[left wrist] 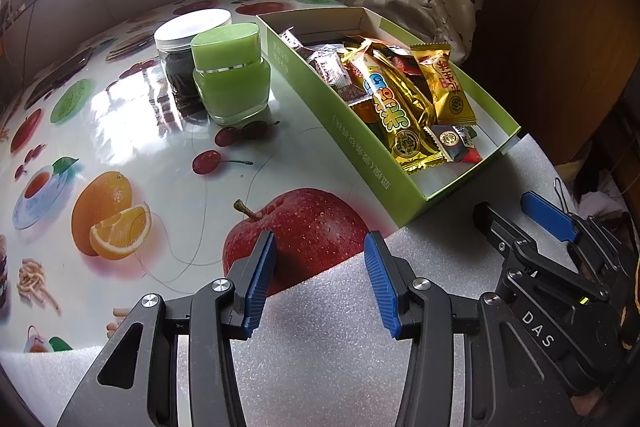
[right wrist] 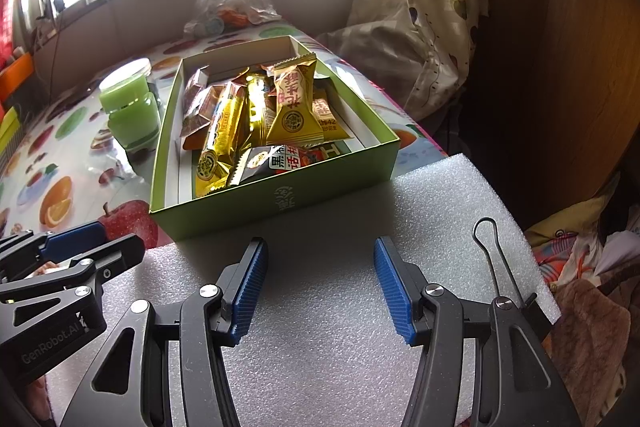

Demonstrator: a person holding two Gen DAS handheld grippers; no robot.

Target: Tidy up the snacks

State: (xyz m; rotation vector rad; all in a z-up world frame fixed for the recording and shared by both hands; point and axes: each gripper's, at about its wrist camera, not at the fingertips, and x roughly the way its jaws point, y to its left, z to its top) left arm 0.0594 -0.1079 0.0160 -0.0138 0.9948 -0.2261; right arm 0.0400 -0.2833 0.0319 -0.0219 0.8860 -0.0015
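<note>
Two grippers hung over my white foam sheet [right wrist: 320, 227], and both had nothing between the blue pads. At twelve o'clock from the right gripper [right wrist: 320, 287] stood the green box [right wrist: 280, 199] on the fruit-print table [left wrist: 120, 107], and the snacks [right wrist: 256, 123] lay inside it in one heap. At ten o'clock I saw the green jar [right wrist: 130, 115], just beside the box wall. The left gripper [left wrist: 320, 279] was about half open; the right one was opened a little wider.
</note>
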